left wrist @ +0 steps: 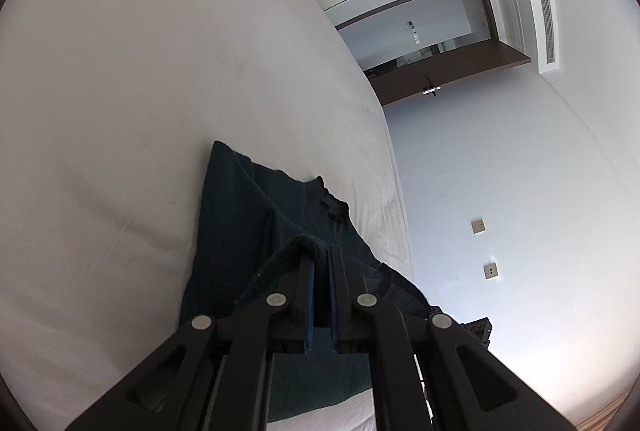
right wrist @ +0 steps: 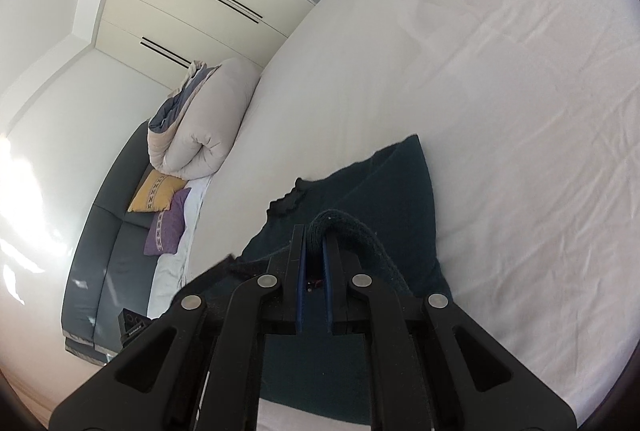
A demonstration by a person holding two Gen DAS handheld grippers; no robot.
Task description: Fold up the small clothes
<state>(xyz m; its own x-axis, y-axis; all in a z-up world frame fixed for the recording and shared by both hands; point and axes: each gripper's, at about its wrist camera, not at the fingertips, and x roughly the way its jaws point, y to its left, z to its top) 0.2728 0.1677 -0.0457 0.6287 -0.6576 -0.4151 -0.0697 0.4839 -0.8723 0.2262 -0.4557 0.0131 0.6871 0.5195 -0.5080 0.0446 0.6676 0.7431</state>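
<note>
- The surface was a bed (left wrist: 120, 91) under a white sheet, faintly creased, more so on the side seen in the right wrist view (right wrist: 540, 111).
- A rolled duvet (right wrist: 200, 123) sat at one end of the bed, next to a dark sofa (right wrist: 108, 231) that carried a yellow cushion (right wrist: 156, 191) and a purple cushion (right wrist: 168, 223).
- Cream wardrobe doors (right wrist: 192, 3) with dark slot handles stood behind; the left wrist view showed a brown door (left wrist: 460, 71) ajar and two wall sockets (left wrist: 478, 226).
- The dark garment (left wrist: 240, 215) lay on the sheet near the bed's edge, its long axis running away from both cameras, and its far edge ended in a corner (right wrist: 412, 143).
- The left gripper (left wrist: 320, 259) pinched a raised fold of the garment.
- The right gripper (right wrist: 314, 239) pinched a thick ribbed hem of the garment (right wrist: 400, 199).
- A small black box (right wrist: 132, 327) lay on the sofa; its writing was too small to read.
</note>
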